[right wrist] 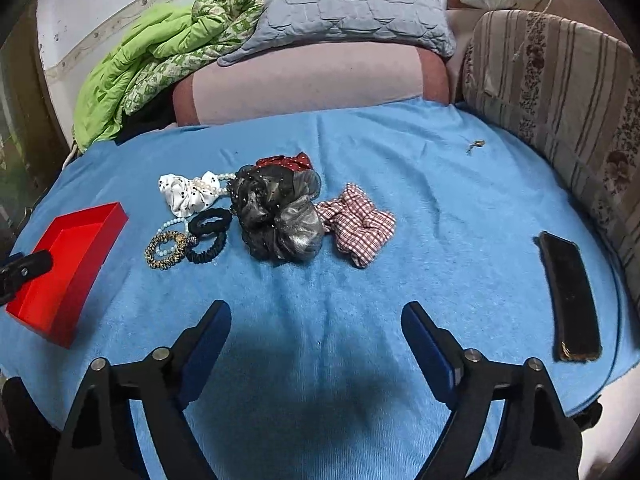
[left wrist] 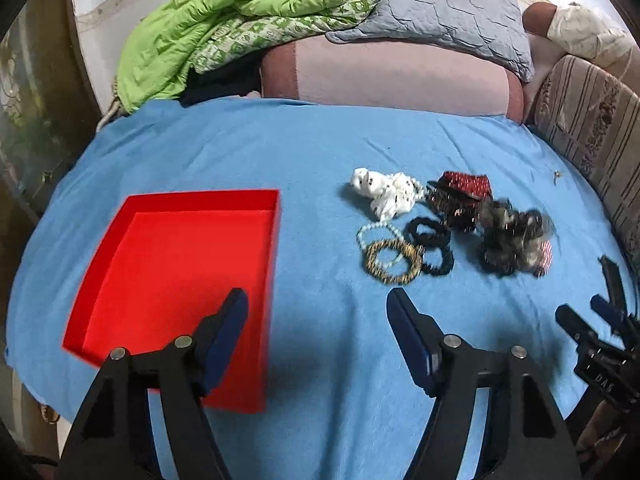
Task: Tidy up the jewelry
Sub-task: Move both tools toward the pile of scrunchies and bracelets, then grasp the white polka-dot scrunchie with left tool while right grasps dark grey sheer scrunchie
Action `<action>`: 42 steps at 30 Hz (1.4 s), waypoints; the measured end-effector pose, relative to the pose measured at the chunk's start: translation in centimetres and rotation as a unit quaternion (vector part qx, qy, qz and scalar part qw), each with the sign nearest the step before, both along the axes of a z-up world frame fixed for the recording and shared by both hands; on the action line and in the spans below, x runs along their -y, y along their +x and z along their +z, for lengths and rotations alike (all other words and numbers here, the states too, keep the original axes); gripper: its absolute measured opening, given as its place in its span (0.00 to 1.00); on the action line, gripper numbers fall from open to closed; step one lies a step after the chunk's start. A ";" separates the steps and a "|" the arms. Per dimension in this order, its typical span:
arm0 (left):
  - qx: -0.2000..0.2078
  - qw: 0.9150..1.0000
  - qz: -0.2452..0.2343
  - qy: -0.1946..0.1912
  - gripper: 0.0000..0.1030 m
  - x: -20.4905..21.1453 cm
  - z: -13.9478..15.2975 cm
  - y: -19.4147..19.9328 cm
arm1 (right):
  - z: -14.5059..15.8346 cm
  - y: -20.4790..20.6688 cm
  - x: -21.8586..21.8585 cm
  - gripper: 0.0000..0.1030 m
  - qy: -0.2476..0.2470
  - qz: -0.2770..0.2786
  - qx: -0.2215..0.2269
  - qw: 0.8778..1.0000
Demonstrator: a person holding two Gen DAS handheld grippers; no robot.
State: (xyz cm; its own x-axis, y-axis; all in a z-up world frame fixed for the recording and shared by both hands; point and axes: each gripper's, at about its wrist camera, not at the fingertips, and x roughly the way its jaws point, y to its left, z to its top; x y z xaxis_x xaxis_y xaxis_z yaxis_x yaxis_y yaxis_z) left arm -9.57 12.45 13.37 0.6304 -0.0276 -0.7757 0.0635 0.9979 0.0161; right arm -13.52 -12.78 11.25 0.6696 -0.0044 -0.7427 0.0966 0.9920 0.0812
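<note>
An empty red tray [left wrist: 120, 240] lies on the blue cloth at the left; it also shows in the right wrist view [right wrist: 60, 280]. A pile of accessories lies in the middle: a white dotted scrunchie [right wrist: 184, 194], a pearl string [right wrist: 218, 178], a gold bead bracelet [right wrist: 166, 250], black hair ties [right wrist: 208, 236], a grey-black scrunchie [right wrist: 276, 216], a red sequined one [right wrist: 286, 160] and a checked scrunchie [right wrist: 356, 224]. My left gripper [left wrist: 318, 300] is open beside the tray, short of the pile. My right gripper [right wrist: 316, 312] is open and empty, short of the pile.
A black phone-like case [right wrist: 572, 296] lies at the right on the blue cloth [right wrist: 400, 160]. A small metal bit [right wrist: 475, 145] lies farther back. A green quilt [right wrist: 132, 68], a grey pillow [right wrist: 344, 8] and a striped cushion [right wrist: 560, 92] border the far and right sides.
</note>
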 end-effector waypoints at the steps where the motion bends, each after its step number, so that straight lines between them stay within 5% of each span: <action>1: 0.000 1.000 -0.003 -0.002 0.69 0.2 0.1 0.7 | 0.0 0.5 0.1 0.86 0.002 0.001 0.000 1.000; 9: -0.023 0.999 -0.039 -0.028 0.69 2.5 -0.7 8.2 | 0.6 4.4 0.7 0.81 0.019 0.019 0.007 1.000; 17: -0.090 0.991 -0.047 -0.085 0.69 3.5 -4.8 16.7 | 0.0 8.6 0.1 0.81 0.006 0.047 0.001 0.999; 24: -0.121 0.988 -0.045 -0.087 0.69 3.9 -7.6 19.6 | -1.0 10.3 -0.1 0.71 0.006 0.063 -0.009 0.998; 26: -0.128 0.986 -0.044 -0.100 0.59 3.8 -7.9 19.6 | -0.9 10.6 -0.5 0.59 0.011 0.073 -0.011 0.997; 28: -0.142 0.983 -0.046 -0.108 0.05 4.0 -8.2 19.5 | -0.9 10.8 -0.8 0.46 0.017 0.085 -0.013 0.996; 30: -0.147 0.981 -0.048 -0.118 0.07 3.9 -8.0 19.0 | -0.9 10.9 -1.3 0.24 0.024 0.098 -0.016 0.995; 34: -0.122 0.984 -0.055 -0.119 0.06 4.0 -5.7 17.0 | -0.2 10.2 -1.9 0.07 0.043 0.114 -0.016 0.992; 42: -0.071 0.985 -0.063 -0.145 0.06 1.5 0.3 12.0 | 3.3 7.4 -3.9 0.03 0.053 0.147 0.016 0.988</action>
